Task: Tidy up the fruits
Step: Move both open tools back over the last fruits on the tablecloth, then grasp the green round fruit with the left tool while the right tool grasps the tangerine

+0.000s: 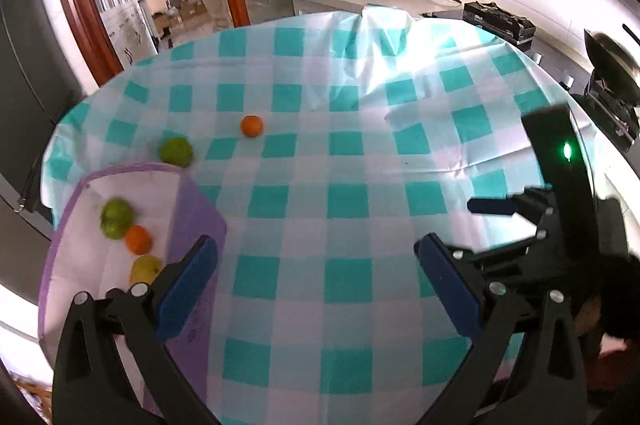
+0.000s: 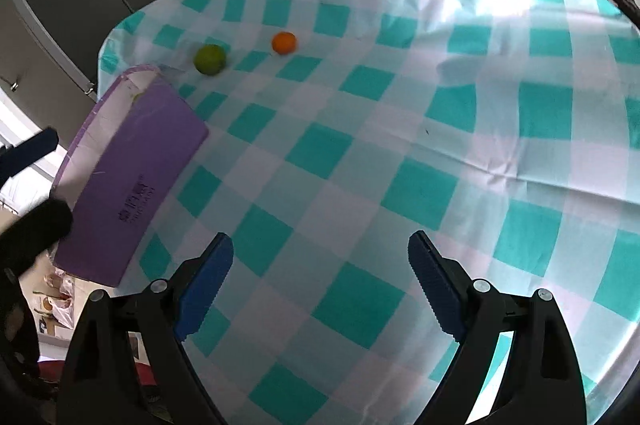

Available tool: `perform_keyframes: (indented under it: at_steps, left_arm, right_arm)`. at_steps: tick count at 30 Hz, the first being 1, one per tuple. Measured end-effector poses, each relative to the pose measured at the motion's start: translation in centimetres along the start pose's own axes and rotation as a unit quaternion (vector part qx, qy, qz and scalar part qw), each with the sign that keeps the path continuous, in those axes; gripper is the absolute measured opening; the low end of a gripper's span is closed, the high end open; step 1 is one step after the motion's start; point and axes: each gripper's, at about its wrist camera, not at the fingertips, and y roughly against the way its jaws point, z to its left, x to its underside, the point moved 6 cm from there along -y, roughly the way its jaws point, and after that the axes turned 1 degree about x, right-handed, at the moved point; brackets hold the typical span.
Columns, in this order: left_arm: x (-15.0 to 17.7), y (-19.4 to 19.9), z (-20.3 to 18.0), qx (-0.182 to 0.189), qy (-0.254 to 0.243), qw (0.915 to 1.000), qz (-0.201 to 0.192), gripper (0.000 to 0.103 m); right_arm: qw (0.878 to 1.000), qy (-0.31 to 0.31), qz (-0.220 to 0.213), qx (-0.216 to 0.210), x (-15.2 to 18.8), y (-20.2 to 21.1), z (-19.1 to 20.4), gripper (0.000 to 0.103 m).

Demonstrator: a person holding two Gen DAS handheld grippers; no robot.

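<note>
Both grippers are empty with jaws spread wide: the left gripper [image 1: 316,257] hangs beside the purple box [image 1: 192,221] at the desk's [image 1: 360,165] left edge, the right gripper [image 2: 320,265] over open checked cloth. Inside the box lie a green fruit [image 1: 116,219], an orange [image 1: 138,239] and a yellowish fruit [image 1: 145,268]. A green apple [image 1: 176,151] sits just beyond the box's far corner, a loose orange [image 1: 252,126] near it. Likely next: fetch the apple. Approach from above, straddle its widest part, and close gently so it cannot roll toward the edge.
</note>
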Motion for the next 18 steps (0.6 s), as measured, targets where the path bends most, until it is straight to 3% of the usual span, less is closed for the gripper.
perform_keyframes:
  at_steps: [5,10,18]
  left_arm:
    - [-3.4,-3.4,1.6,0.021,0.037,0.9990,0.014,0.101]
    - [-7.4,-7.2,5.7,0.006,0.067,0.9970,0.039,0.101]
    - [-11.8,-15.5,20.7,-0.025,0.166,0.9797,0.109,0.101]
  right_arm:
    - [1.000,-0.020,0.010,0.012,-1.4,-1.9,-1.6,0.087]
    - [0.999,-0.032,0.017,0.037,-4.1,-3.5,-2.6,0.087]
    - [0.996,-0.046,0.064,0.045,-7.4,-11.0,0.2,0.087]
